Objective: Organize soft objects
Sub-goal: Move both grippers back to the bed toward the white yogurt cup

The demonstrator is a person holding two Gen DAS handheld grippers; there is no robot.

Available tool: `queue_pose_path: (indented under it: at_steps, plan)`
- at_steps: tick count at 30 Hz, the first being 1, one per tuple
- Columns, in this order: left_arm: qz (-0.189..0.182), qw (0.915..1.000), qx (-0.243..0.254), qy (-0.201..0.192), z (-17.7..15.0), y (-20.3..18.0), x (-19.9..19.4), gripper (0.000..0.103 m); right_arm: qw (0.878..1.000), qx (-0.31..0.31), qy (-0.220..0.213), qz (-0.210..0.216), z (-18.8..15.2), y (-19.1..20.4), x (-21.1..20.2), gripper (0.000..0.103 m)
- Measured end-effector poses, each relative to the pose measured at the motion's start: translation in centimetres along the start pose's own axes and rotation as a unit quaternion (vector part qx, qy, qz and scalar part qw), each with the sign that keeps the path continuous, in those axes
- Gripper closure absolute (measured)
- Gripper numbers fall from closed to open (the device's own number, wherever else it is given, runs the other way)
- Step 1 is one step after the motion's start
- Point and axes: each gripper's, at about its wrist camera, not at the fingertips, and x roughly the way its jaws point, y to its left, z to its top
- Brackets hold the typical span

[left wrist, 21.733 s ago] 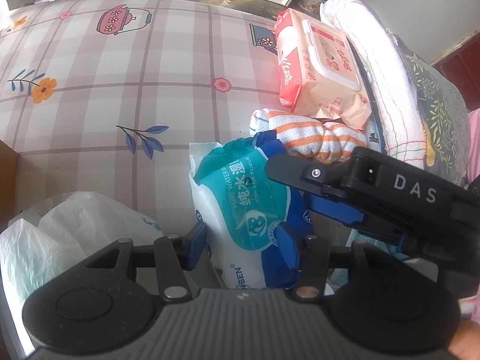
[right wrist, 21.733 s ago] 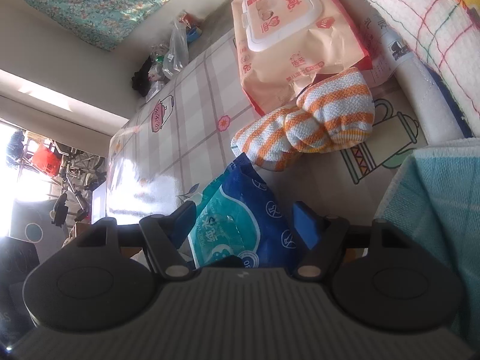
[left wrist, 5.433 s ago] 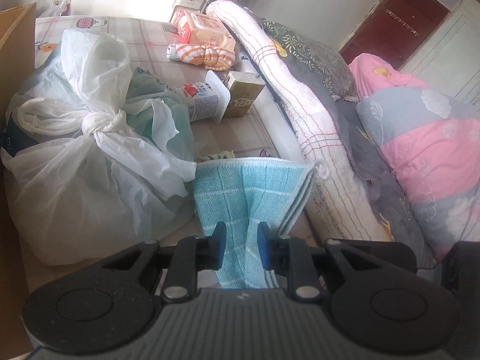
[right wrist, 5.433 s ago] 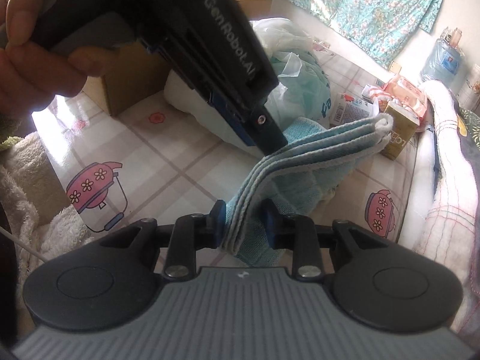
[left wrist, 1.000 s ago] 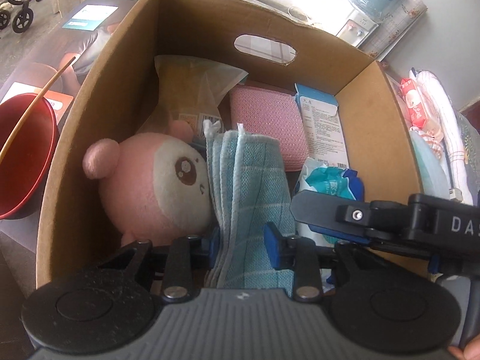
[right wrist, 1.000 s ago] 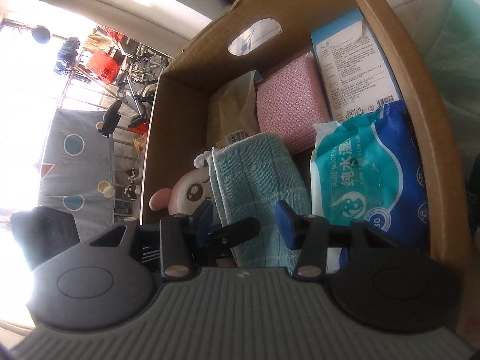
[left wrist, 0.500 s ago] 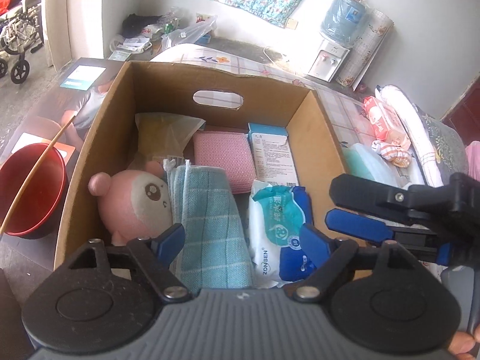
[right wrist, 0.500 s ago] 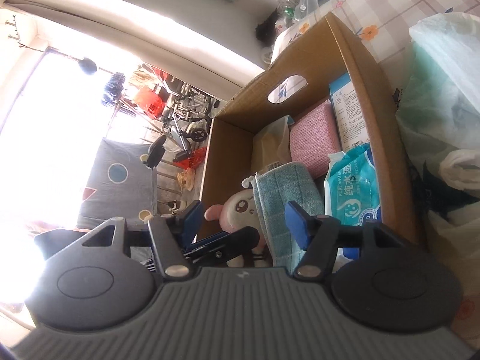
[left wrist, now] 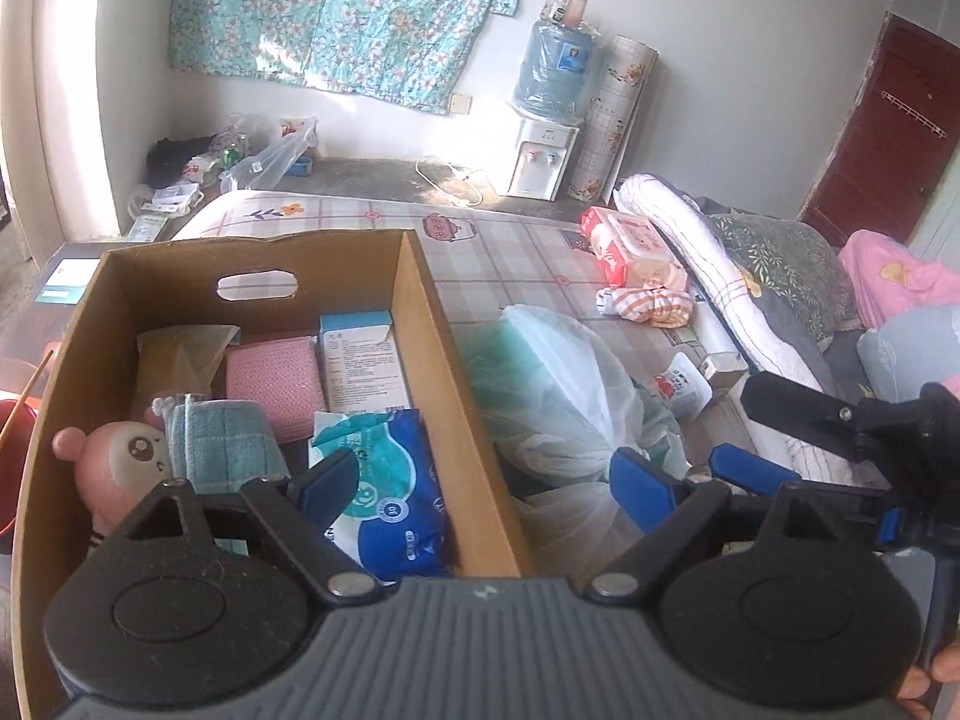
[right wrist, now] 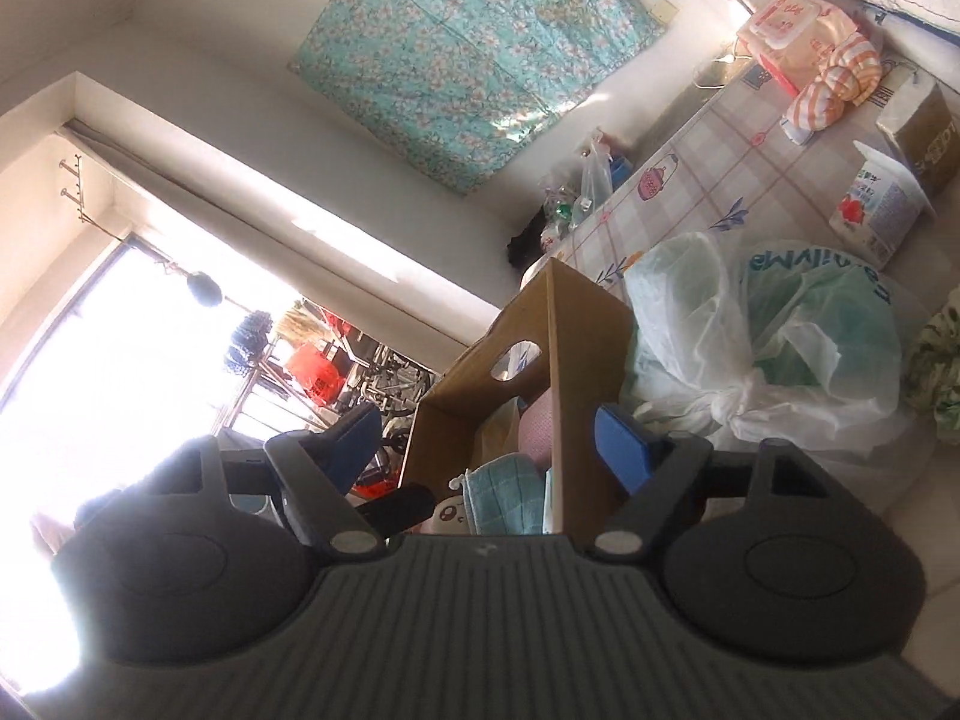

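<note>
My folded teal towel [left wrist: 225, 441] stands upright in the cardboard box [left wrist: 447, 396], wedged between plush toy [left wrist: 117, 459] and wipes pack [left wrist: 390, 480]. Both my left gripper [left wrist: 486, 489] and right gripper [right wrist: 489, 441] have just been opening, nothing between their jaws.

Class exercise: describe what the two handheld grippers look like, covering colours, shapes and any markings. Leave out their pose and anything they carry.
Both the left gripper and the right gripper have a grey ribbed body with two round black discs. Black angled links with silver rivets lead to blue fingers. No lettering is legible on either gripper. No cables or sleeves show.
</note>
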Motion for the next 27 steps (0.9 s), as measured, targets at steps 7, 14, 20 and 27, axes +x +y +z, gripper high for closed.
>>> queue_pose_path:
  at_steps: [7, 14, 20, 27]
  plan:
    - [-0.021, 0.9984, 0.046, 0.024, 0.8, -5.7, 2.7, 0.011, 0.998, 0.037, -0.039, -0.031, 0.3, -6.0, -3.9, 0.023]
    - [-0.044, 0.9944, 0.074, 0.061, 3.3, -9.9, 6.7, 0.011, 0.995, 0.056, -0.066, -0.056, 1.7, -10.1, -4.9, 0.023]
    - [-0.05, 0.9895, 0.081, 0.109, 6.0, -12.3, 12.3, 0.012, 0.991, 0.041, -0.087, -0.095, 3.5, -12.8, -4.7, 0.025]
    - [-0.068, 0.9814, 0.06, 0.169, 9.3, -13.6, 19.2, 0.017, 0.991, 0.022, -0.073, -0.113, 7.2, -15.3, -1.2, 0.038]
